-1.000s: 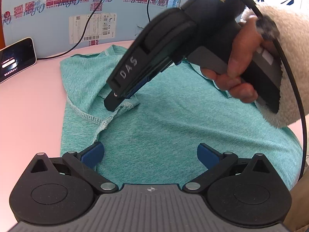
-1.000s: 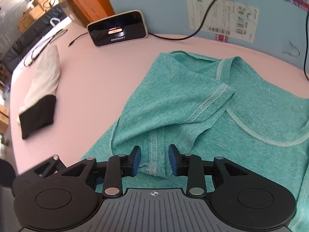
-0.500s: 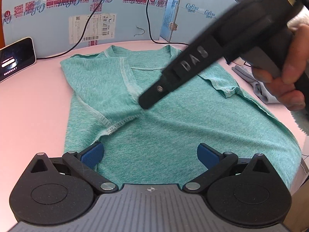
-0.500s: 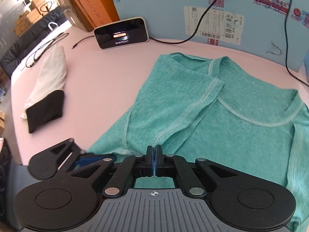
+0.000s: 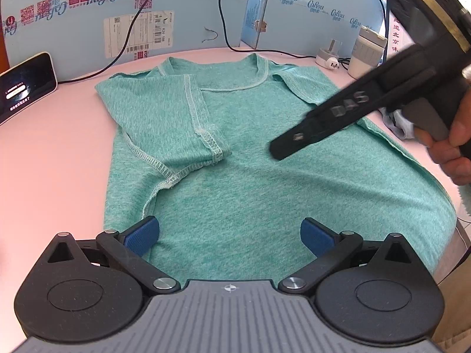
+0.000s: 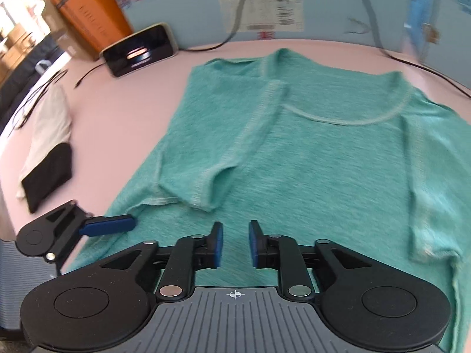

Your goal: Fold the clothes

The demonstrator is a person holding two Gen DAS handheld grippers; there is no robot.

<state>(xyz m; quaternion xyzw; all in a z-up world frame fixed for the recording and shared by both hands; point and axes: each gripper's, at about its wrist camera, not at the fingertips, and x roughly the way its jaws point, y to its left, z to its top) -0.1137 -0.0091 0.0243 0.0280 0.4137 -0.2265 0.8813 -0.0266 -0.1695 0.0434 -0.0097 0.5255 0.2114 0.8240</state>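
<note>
A teal T-shirt (image 5: 265,182) lies flat on the pink table (image 5: 53,153), collar toward the back. Its left sleeve (image 5: 188,129) is folded inward over the chest; it also shows in the right wrist view (image 6: 223,147). My left gripper (image 5: 229,235) is wide open and empty above the shirt's lower hem. My right gripper (image 6: 234,244) is open a small way and empty, hovering above the shirt's middle (image 6: 309,161). The right gripper's body (image 5: 353,108) reaches in from the right in the left wrist view. The left gripper's blue finger (image 6: 109,225) shows at the shirt's lower left.
A black phone (image 5: 23,88) stands at the back left. A blue cardboard wall (image 5: 176,14) with cables runs along the back. A plug and white cup (image 5: 365,53) sit at the back right. A white and black cloth (image 6: 47,147) lies on the left. An orange box (image 6: 88,8) stands behind.
My right gripper let go of the sleeve, opened a little and pulled back to the right. The sleeve now lies folded on the chest. My left gripper stayed in place.
</note>
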